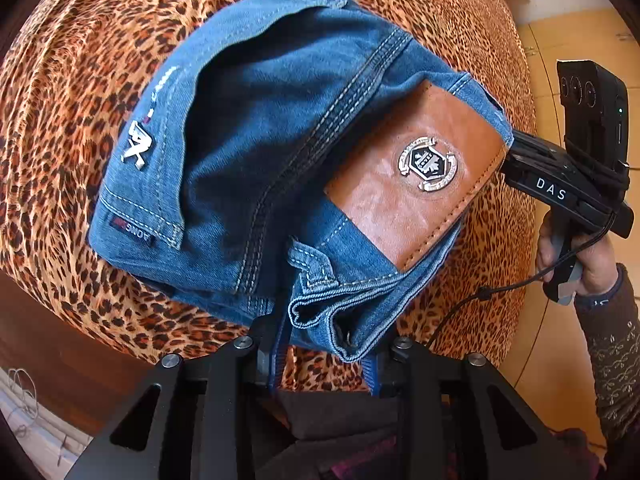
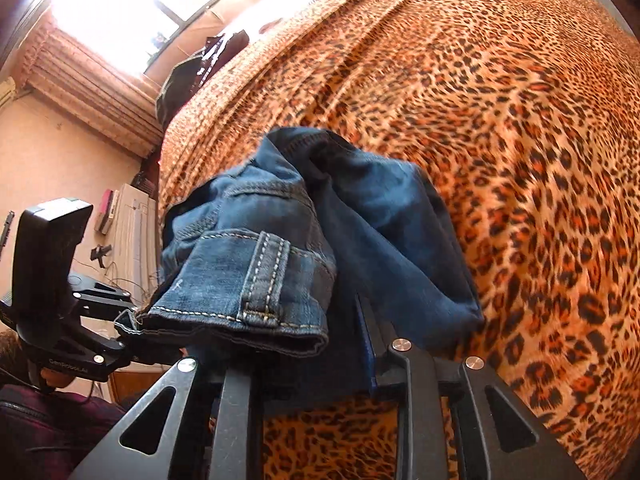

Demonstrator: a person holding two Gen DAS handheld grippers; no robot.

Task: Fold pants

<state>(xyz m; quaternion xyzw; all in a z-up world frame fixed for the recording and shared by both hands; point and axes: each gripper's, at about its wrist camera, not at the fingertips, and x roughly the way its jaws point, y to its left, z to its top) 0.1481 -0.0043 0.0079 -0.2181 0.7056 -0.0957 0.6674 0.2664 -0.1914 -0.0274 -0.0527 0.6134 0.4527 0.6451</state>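
1. Blue denim pants [image 1: 280, 152], folded into a compact bundle. They lie on the leopard-print bedspread [image 1: 72, 92] of the bed, at the edge nearest you. On top is the seat side: a tan leather patch [image 1: 416, 184] with a silver-and-black crest badge [image 1: 427, 164], a double-stitched centre seam, and a pocket bearing a small metal emblem [image 1: 136, 146]. In the right wrist view a belt loop [image 2: 266, 276] and waistband edge face the lens.

2. Your left hand-held gripper [image 1: 324, 356], black with blue-lined fingers [image 1: 280, 344]. It points steeply down at the bundle's near edge. A rolled hem or waistband fold of denim sits in the gap between the fingers. The jaws stand partly apart, and you cannot tell from these views whether the pads still press the cloth.

3. Your right hand-held gripper [image 2: 348, 344], same build. It sits at the bundle's other end; in the left wrist view its body [image 1: 560, 184] pokes out from behind the leather patch, your hand [image 1: 572, 256] on the grip, in a dark patterned sleeve [image 1: 616, 356]. Dark denim fills the space between its fingers [image 2: 366, 340]. Jaws partly apart; grip on the cloth cannot be told.

4. Surroundings: a bright window with curtains [image 2: 100, 68], dark clothing at the far bed edge [image 2: 192, 72], tiled floor [image 1: 568, 40].
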